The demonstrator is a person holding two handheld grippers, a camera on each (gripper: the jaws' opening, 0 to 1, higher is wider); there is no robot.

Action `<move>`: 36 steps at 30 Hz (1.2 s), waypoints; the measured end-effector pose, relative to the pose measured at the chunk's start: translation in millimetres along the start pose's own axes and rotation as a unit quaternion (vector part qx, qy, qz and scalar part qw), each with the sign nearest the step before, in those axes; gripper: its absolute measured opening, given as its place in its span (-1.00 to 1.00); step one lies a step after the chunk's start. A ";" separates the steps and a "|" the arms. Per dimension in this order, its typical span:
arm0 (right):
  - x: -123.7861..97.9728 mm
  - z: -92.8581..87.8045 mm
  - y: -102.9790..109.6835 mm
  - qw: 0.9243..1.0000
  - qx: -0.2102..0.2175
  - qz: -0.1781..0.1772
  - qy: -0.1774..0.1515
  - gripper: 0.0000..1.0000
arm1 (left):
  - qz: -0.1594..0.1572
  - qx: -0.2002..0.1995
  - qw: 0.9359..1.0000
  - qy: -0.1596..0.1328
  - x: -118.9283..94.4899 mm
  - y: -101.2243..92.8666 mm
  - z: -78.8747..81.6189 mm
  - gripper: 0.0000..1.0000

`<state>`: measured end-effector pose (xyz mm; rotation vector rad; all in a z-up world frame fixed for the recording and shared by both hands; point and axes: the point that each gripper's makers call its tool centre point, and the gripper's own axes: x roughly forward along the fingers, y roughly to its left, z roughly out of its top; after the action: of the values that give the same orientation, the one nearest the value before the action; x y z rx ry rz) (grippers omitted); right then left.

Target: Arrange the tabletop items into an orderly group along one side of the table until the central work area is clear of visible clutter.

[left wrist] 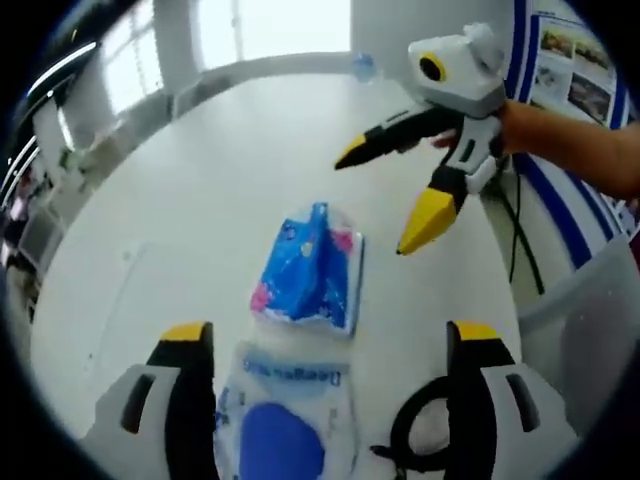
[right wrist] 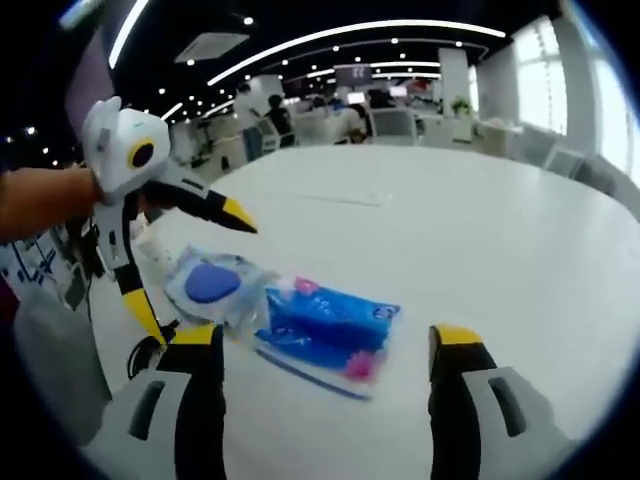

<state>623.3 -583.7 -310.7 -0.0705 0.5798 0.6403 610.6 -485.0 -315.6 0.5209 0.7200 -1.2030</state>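
A large open office with ceiling lights and distant desks surrounds the white counter (right wrist: pixel 480 220) I work at. On it lie two packets close together: a blue pack (left wrist: pixel 310 272) with pink marks, and a clear pouch (left wrist: pixel 283 420) holding a round blue thing. In the left gripper view the pouch lies between my left jaws at the bottom, and the blue pack lies just past their tips, touching or overlapping the pouch's far edge. A black cable (left wrist: pixel 420 440) loops on the counter beside my left gripper's right jaw. My left gripper (left wrist: pixel 330 345) has its jaws spread wide and grips nothing. My right gripper (right wrist: pixel 325 345) is likewise wide open and empty; in the right gripper view the blue pack (right wrist: pixel 325 325) lies between and just ahead of its tips, with the pouch (right wrist: pixel 215 288) beside it to the left. In the left gripper view, the right gripper (left wrist: pixel 380 200) hangs in the air above the counter beyond the blue pack, jaws apart, held by my hand (left wrist: pixel 520 125). Both packets sit near the counter's edge.
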 end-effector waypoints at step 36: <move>-17.4 3.4 110.6 0.992 -0.079 0.100 0.008 0.99 | 0.017 -0.131 0.983 -0.130 -101.3 -63.8 -57.4 0.99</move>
<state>549.2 -503.3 -286.1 -0.1675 0.5545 0.8808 518.0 -397.4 -278.6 0.1525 0.6305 -1.0976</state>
